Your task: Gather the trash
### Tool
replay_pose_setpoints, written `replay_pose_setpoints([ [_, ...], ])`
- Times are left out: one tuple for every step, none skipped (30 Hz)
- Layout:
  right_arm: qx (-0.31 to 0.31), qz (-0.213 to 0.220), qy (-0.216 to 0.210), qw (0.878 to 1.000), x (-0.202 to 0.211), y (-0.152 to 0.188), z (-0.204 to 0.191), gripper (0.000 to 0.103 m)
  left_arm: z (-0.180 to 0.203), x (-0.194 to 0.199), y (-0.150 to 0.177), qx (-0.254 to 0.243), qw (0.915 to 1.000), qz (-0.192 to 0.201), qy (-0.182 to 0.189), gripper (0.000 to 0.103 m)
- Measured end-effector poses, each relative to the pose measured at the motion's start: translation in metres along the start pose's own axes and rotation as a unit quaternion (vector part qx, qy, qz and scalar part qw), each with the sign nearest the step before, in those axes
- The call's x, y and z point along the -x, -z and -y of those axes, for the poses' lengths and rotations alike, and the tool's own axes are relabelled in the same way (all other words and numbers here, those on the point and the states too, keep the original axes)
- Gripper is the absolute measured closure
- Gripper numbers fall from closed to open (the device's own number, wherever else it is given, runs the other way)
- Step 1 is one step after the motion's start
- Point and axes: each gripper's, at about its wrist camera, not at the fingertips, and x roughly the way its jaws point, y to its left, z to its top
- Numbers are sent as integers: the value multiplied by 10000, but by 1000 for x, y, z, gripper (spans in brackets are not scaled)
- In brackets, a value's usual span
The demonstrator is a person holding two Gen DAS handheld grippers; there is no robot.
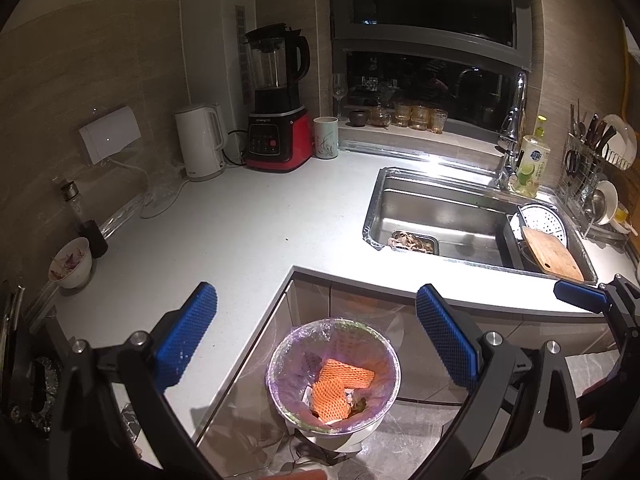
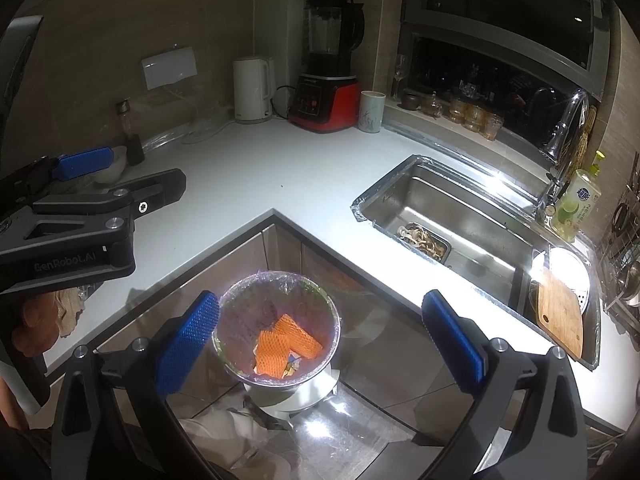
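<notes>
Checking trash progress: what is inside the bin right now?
In the bin, two orange foam nets lie on top of pale paper scraps and some greenish waste. A purple liner covers the walls. Whatever lies beneath the nets is hidden.

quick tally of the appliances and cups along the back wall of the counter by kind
kettle: 1
blender: 1
mug: 1
wine glass: 1
total: 4
</notes>
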Motion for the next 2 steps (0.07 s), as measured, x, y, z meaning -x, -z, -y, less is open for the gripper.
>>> replay_pose_setpoints([
  [-2, -8, -3, 10000, 0, 0, 0, 2, 0, 0, 0, 5, 10000, -2, 3, 8],
  [-4, -15, -11, 10000, 0, 0, 0, 2, 0, 0, 0, 9, 10000, -5, -1, 8],
])
